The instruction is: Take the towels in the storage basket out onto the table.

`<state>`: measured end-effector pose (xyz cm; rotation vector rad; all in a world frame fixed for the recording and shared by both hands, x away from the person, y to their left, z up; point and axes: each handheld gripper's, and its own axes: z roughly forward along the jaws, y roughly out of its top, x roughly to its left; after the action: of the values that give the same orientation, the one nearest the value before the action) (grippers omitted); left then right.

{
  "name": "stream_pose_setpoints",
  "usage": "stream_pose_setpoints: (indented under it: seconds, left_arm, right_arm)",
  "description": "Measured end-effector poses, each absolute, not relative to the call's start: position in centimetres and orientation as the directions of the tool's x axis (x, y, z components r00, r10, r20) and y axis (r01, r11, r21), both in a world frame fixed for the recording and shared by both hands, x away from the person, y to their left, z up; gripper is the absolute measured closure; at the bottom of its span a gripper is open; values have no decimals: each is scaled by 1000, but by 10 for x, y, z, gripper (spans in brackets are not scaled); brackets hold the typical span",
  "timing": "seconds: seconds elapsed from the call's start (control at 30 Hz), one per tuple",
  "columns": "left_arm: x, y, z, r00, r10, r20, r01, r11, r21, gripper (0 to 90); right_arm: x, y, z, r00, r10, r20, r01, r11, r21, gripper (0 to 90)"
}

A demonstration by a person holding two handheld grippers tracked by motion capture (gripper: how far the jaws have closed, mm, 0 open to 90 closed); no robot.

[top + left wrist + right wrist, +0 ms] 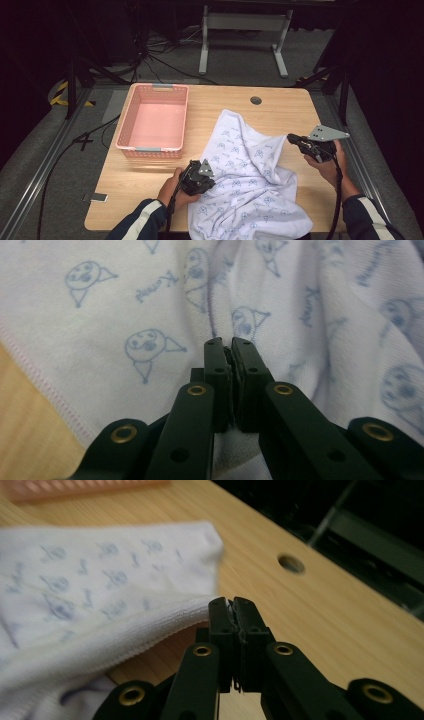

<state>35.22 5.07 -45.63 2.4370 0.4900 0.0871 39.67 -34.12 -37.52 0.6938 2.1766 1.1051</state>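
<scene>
Towel: we see the towel (247,180) rumpled on the tabletop (150,182), long axis near-to-far.
Left hand-held gripper (196,184): clamped on its near-left part.
Right hand-held gripper (300,142): pinching the right edge, lifted.
Basket (153,121): far left.

High view overhead; tong views close; all share towel (245,175).

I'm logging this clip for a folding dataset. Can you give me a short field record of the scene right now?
surface: wooden table
cloth: white printed towel, crumpled, on the table's near right part
basket: pink basket, empty, left of the towel
left gripper: shut on a towel fold
right gripper: shut on the towel's edge, lifted off the table
hole: round hole in the table's far edge
</scene>
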Motion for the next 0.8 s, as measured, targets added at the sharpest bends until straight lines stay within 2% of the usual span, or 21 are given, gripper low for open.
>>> stream_pose_setpoints:
  seconds: [0.13, 0.17, 0.2, 0.23, 0.27, 0.3, 0.33, 0.4, 0.57, 0.7, 0.77, 0.8]
  left_arm:
    - [338, 55, -456, 928, 361, -88, 339, -726, 599, 841]
    - [333, 55, -456, 930, 354, -97, 338, -723, 602, 823]
    - [333, 55, -456, 930, 354, -97, 338, -723, 602, 817]
    - [326, 54, -456, 935, 341, -98, 328, -728, 602, 810]
    - [326, 54, -456, 935, 341, -98, 328, -728, 602, 805]
    - [323, 53, -456, 937, 333, -105, 327, -731, 599, 805]
    - [320, 53, -456, 938, 329, -110, 327, -732, 598, 805]
    - [316, 52, -456, 942, 316, -114, 319, -734, 599, 794]
    - [310, 54, -456, 946, 302, -119, 311, -738, 598, 779]
    - [310, 59, -457, 945, 298, -133, 317, -737, 596, 776]
    - [311, 61, -457, 943, 299, -143, 323, -732, 600, 777]
    - [311, 61, -458, 943, 297, -148, 324, -731, 600, 777]
  right_arm:
    - [368, -300, -366, -818, 477, -321, 4, 563, 826, 873]
    - [354, -278, -369, -871, 366, -327, -58, 584, 809, 873]
    - [354, -278, -369, -871, 366, -327, -58, 584, 809, 873]
    - [338, -254, -377, -911, 257, -323, -105, 613, 783, 873]
    - [338, -254, -377, -911, 257, -323, -105, 613, 783, 873]
    - [324, -235, -387, -934, 169, -315, -141, 637, 758, 872]
    - [324, -235, -387, -934, 169, -315, -141, 637, 758, 872]
    - [312, -219, -399, -952, 85, -295, -166, 665, 728, 871]
    - [301, -203, -421, -968, 36, -250, -153, 707, 691, 859]
    - [301, -206, -424, -977, 40, -210, -121, 708, 696, 648]
    - [307, -216, -415, -982, 99, -162, -54, 672, 739, 594]
    - [307, -216, -415, -982, 99, -162, -54, 672, 739, 594]
